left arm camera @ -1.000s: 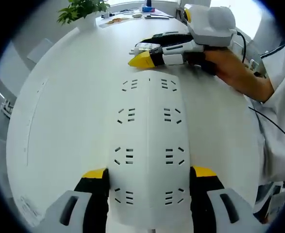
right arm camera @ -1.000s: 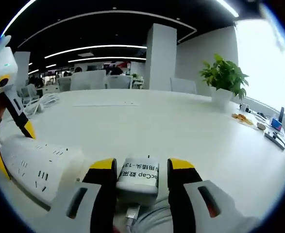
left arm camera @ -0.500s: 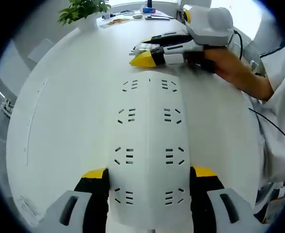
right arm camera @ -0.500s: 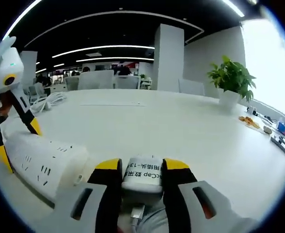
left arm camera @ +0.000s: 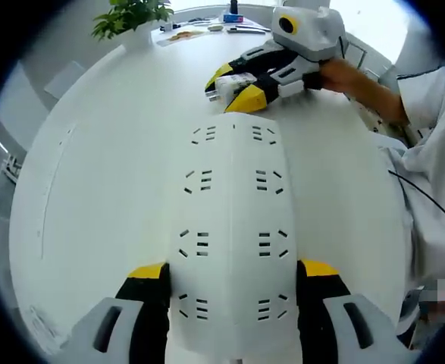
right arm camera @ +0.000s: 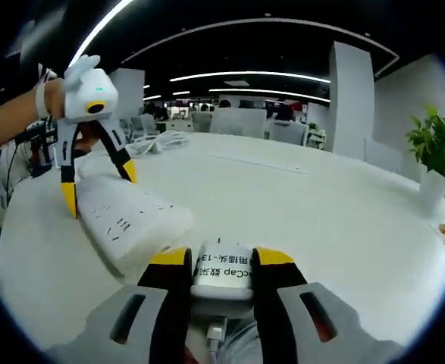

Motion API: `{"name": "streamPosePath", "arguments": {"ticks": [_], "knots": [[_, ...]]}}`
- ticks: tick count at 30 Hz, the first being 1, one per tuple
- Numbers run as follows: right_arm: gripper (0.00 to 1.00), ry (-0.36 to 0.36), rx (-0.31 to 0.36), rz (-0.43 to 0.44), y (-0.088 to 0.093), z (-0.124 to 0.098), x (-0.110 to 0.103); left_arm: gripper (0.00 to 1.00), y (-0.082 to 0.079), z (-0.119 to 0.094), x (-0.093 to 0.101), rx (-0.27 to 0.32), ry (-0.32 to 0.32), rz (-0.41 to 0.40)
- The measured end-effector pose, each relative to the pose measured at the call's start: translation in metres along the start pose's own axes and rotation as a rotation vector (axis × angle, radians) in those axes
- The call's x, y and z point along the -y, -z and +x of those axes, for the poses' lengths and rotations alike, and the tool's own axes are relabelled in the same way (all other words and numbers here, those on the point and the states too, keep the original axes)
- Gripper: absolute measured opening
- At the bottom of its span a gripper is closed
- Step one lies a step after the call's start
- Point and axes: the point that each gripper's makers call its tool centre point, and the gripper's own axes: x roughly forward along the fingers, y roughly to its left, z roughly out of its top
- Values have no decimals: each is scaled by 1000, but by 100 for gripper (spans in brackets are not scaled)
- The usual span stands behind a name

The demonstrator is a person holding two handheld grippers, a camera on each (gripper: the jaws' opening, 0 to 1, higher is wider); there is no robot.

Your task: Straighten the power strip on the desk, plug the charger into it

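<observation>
Power strip (left arm camera: 233, 227): it lies flat on the desk (left arm camera: 93, 189); our left gripper (left arm camera: 232, 282) squeezes its near end.
Charger (right arm camera: 222, 267): our right gripper (right arm camera: 220, 262) pinches it, just beside the strip's far end.

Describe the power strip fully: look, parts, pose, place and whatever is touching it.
The power strip is a long white block, seemingly plastic, with two rows of socket slots along its top. It lies flat on the white desk. The left gripper straddles its near end, one yellow-tipped jaw at each long side. Nothing is plugged in. The right gripper, shut on the charger, sits just off the strip's far end.
</observation>
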Motion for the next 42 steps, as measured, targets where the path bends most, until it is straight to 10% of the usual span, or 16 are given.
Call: {"name": "streamPosePath", "arguments": {"ticks": [6,11,42], "knots": [[31,-216,1,-121,2,-1,-10,68,-1,0,0,-4,0,0],[31,-248,-7,-131,2,-1,-11,68,-1,0,0,-6,-3,-6],[33,-116,13,73,8,-18,-5,68,-2,1,2,-30,-6,-10]]}}
